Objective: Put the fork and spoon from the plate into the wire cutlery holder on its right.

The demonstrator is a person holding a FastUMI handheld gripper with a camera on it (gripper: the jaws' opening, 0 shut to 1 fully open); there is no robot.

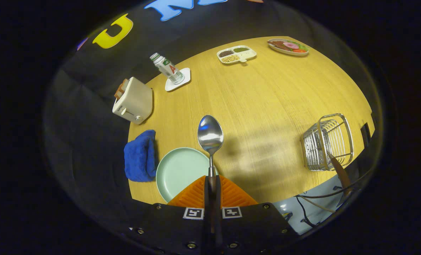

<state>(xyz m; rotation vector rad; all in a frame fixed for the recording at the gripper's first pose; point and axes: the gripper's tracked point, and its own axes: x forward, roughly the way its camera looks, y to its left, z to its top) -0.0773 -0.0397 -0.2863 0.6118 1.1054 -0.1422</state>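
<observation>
We clamp the gripper [212, 184] on the spoon [210, 136] handle. We carry it level toward the wire cutlery holder [327, 141] at the frame's right, then tip it handle-down beside the fork [339, 173].

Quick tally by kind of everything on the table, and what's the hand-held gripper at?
Cutlery: 2, spoon clamped in the hand-held gripper, wood-handled piece in the wire holder
Dishes: 3, green plate, divided tray, food plate
Holder: 1
Toaster: 1
Bottle on coaster: 2
Blue cloth: 1
Total: 10
</observation>
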